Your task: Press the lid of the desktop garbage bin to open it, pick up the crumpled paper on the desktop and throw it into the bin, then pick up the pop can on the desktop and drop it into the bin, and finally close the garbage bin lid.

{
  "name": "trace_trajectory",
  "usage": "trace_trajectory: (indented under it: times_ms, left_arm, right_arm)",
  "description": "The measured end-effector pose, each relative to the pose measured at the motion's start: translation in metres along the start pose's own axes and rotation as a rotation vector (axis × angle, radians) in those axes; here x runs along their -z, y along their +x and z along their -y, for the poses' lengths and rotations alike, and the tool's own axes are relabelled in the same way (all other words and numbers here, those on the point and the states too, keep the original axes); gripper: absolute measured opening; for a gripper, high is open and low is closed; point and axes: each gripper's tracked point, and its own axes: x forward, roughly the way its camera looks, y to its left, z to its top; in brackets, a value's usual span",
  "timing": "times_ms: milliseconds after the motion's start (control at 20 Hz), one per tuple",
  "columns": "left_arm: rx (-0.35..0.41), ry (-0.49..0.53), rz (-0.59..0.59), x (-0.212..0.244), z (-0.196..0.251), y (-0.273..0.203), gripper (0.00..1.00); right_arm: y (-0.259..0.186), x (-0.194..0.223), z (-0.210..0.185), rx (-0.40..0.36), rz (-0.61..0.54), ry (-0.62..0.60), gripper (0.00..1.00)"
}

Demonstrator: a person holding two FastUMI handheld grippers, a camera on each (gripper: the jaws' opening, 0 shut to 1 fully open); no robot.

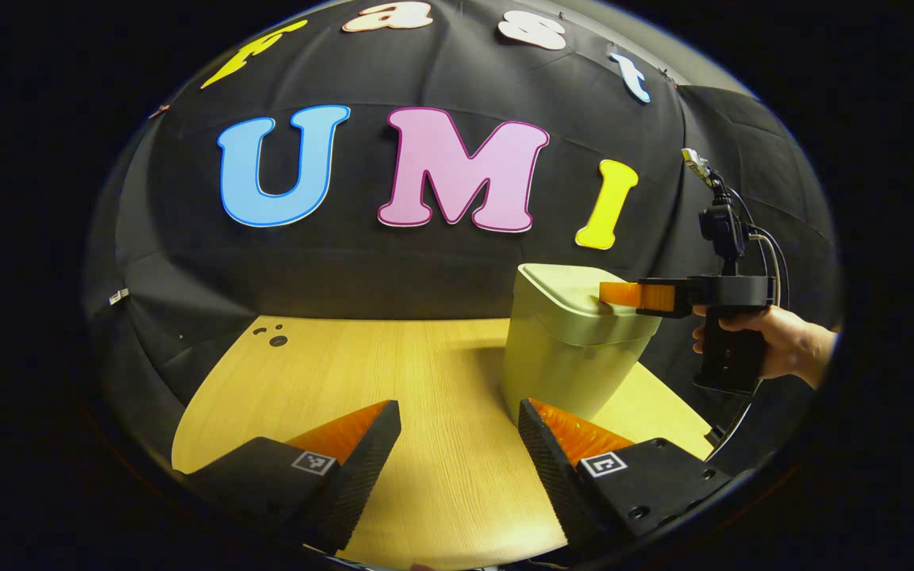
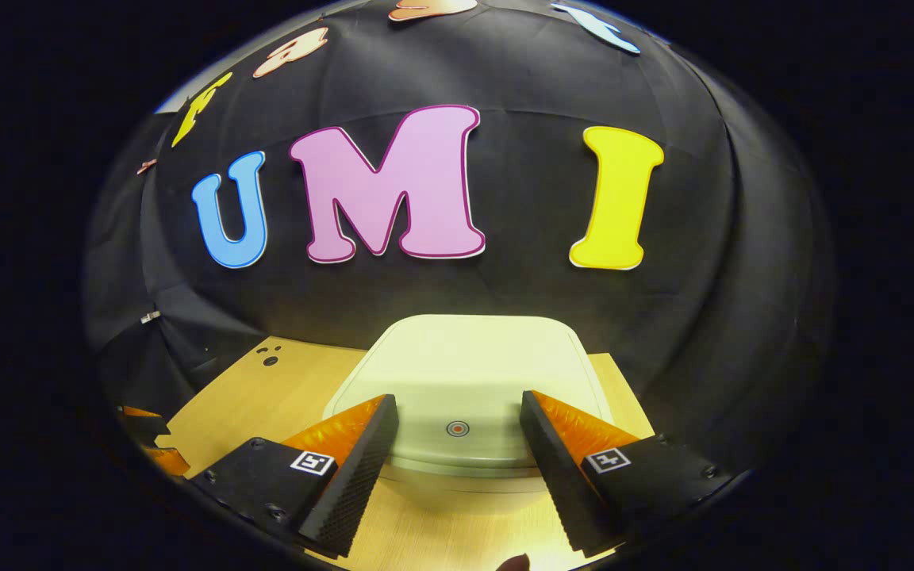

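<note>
We hold the right tool point(image 2: 457, 444), fingers spread wide and empty, over the closed bin lid point(image 2: 473, 373); its marked press spot point(image 2: 458, 428) lies between them. Press squarely there.

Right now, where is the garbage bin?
The garbage bin stands on the table's right part in the left gripper view, lid closed, under the right gripper.

My booth is dim, warm light pooling on the table point(image 1: 441, 373), soft shadow left of the bin point(image 1: 568, 349), wall cloth dark, fisheye bending edges, my near fingers slightly soft, lid point(image 2: 473, 373) glowing pale
</note>
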Motion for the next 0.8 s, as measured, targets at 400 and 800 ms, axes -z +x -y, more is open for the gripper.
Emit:
trace_trajectory:
  times_ms: [400,800]
  left_arm:
    - [0.019,0.008,0.0,-0.002,0.005,0.005,0.96]
    - [0.041,0.023,0.039,-0.024,0.012,0.006,0.96]
  right_arm:
    - [-0.005,-0.007,0.003,-0.014,0.012,0.09,0.91]
    - [-0.051,-0.035,-0.008,0.02,0.136,-0.072,0.97]
